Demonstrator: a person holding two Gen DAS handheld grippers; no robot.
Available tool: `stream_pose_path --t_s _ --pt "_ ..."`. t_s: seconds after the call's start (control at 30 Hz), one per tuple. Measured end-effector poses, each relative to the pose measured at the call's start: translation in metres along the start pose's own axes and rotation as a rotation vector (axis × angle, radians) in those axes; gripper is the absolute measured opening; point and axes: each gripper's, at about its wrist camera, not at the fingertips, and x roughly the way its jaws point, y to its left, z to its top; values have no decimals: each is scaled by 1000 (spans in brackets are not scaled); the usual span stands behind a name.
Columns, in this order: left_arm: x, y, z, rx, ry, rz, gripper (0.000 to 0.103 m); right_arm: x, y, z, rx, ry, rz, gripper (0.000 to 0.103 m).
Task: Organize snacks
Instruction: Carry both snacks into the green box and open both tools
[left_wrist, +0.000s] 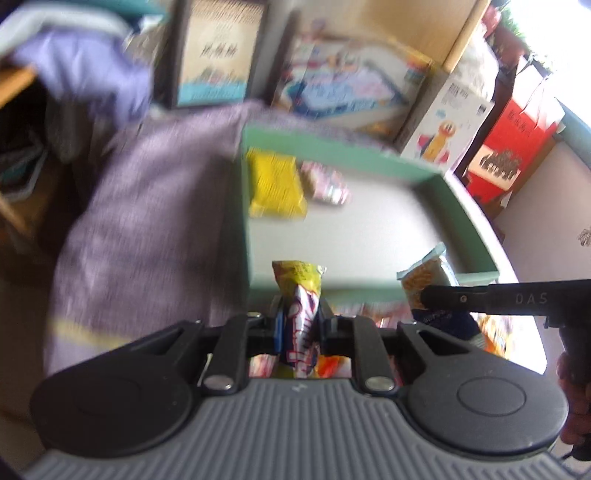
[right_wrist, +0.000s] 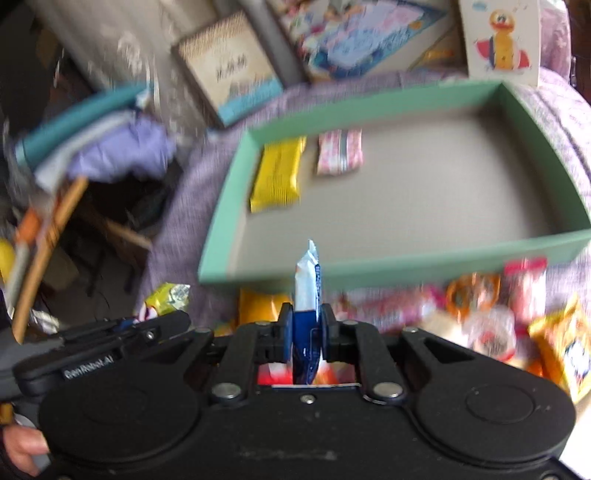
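Holding two packets: my left tongs (left_wrist: 300, 325) clamp yellow packet (left_wrist: 300, 295), right tongs (right_wrist: 306, 332) clamp blue packet (right_wrist: 307, 295). Both light, crinkly, slippery; grip mid-body. Tray (right_wrist: 406, 254) ahead.

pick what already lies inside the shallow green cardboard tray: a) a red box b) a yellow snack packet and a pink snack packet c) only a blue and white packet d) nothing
b: in the shallow green cardboard tray a yellow snack packet and a pink snack packet lie side by side near its far left corner.
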Motion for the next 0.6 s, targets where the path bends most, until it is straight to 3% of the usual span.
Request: stream_pose_path --t_s 0.13,0.27,0.53,0.6 --pt "24 -17 38 10 -43 -6 16 14 -8 31 56 -42 11 14" --pt "59 -21 61 -1 -48 34 16 38 -14 53 84 -49 -4 14" --pt "101 -8 63 -15 17 91 16 81 -14 65 109 -3 15 14" --pt "104 -7 63 -5 27 110 22 88 -11 67 118 5 36 14"
